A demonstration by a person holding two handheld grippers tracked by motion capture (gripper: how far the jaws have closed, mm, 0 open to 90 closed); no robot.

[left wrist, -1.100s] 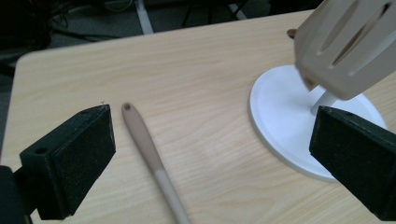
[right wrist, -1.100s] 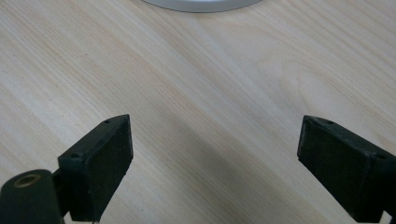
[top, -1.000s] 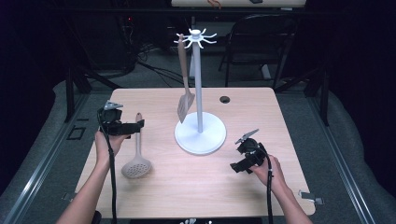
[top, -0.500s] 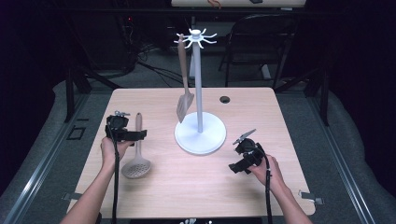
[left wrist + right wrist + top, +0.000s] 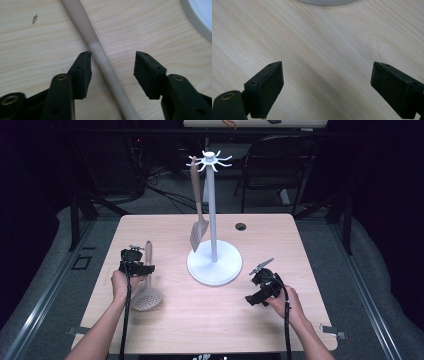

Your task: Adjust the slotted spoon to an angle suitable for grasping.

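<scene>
A slotted spoon [image 5: 145, 296] with a pale wooden handle [image 5: 100, 55] lies flat on the left of the wooden table [image 5: 310, 250]. My left gripper [image 5: 145, 269] is low over that handle. Its jaws have just been closing and stand on either side of the handle [image 5: 148, 251]. In the left gripper view, the handle lies against the left pad [image 5: 83, 67], and the right pad stands apart from it, so the gripper [image 5: 113, 56] is open. My right gripper [image 5: 254, 290] rests open over bare table [image 5: 327, 67], right of the stand's base.
A white utensil stand [image 5: 214, 265] with hooks at its top occupies the table's middle. A spatula [image 5: 198, 232] hangs from it. Its base edge shows in both gripper views [image 5: 200, 15] [image 5: 327, 2]. A black grommet [image 5: 241, 226] sits behind it. A chair [image 5: 280, 165] stands beyond the table.
My left gripper has come down onto the spoon's handle and its jaws have narrowed around it. The right gripper has stayed put.
</scene>
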